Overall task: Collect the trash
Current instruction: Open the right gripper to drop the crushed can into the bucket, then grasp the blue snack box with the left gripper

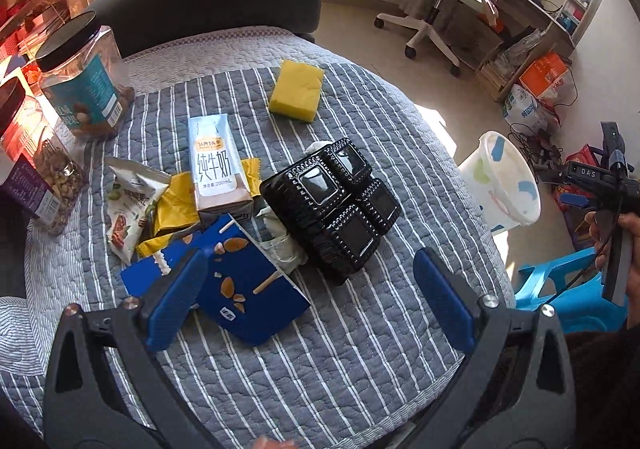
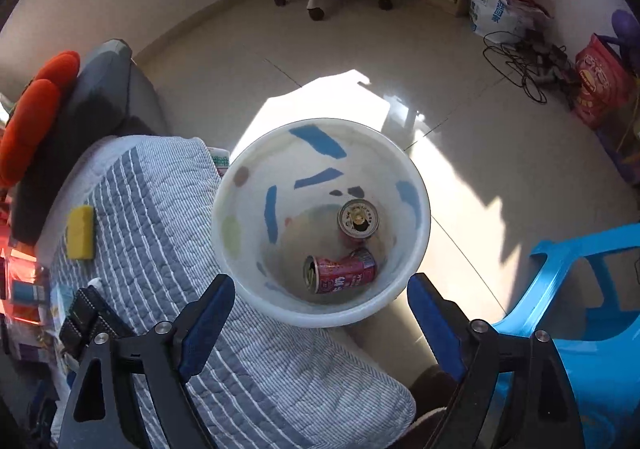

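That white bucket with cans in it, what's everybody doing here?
A person is tidying up trash with a grabber in each hand. The right gripper hangs open above the white bucket, which has two cans at the bottom. The left gripper is open over the striped blanket, just above a blue wrapper. A milk carton, a black tray and snack wrappers are not yet picked up.

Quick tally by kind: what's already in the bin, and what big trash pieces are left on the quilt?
Cans in the bin: 2 (upright can, lying red can)
Milk cartons: 1
Black plastic trays: 1
Blue boxes: 1
Snack packets: 1
Total: 6
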